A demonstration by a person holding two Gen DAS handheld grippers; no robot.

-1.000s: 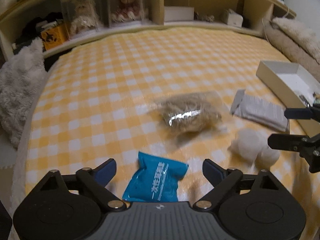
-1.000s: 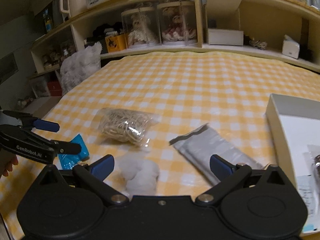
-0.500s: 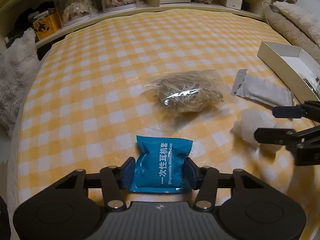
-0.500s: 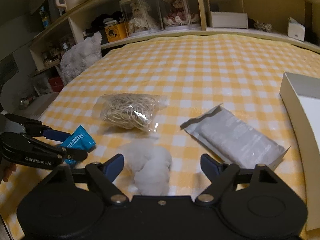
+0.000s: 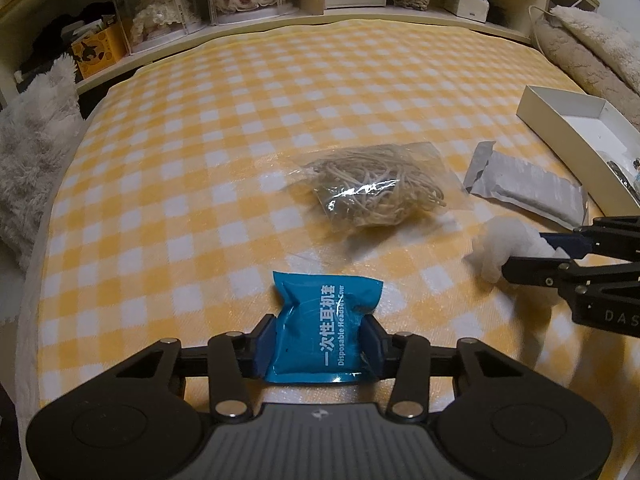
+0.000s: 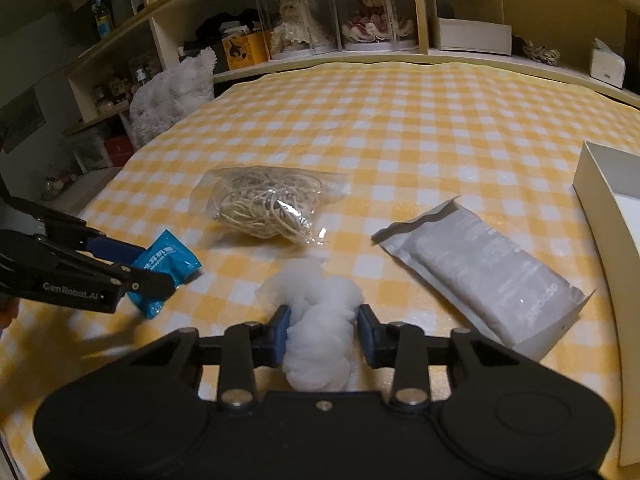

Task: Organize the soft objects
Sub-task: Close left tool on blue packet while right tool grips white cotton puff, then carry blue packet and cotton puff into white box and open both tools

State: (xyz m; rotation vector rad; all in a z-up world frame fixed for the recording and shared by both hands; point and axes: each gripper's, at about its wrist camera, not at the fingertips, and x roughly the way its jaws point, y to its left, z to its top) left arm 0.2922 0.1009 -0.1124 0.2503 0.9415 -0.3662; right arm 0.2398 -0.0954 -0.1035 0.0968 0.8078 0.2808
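My left gripper [image 5: 318,340] is shut on a blue packet [image 5: 324,332] with white print, on the yellow checked cloth. It also shows in the right wrist view [image 6: 164,268], held by the left gripper [image 6: 148,268]. My right gripper [image 6: 323,330] is shut on a white cotton wad [image 6: 320,320]; the wad also shows in the left wrist view [image 5: 504,246], between the right gripper's fingers [image 5: 536,268]. A clear bag of rubber bands [image 5: 376,188] and a grey foil pouch [image 5: 528,188] lie beyond.
A white open box [image 5: 560,120] sits at the right edge of the cloth, also in the right wrist view [image 6: 612,208]. A fluffy white cushion [image 5: 28,152] lies at the left. Shelves with doll cases [image 6: 332,16] stand behind.
Both grippers went from open to shut: the left closed on the blue packet, the right closed on the cotton wad. Both moved forward and down to their objects.
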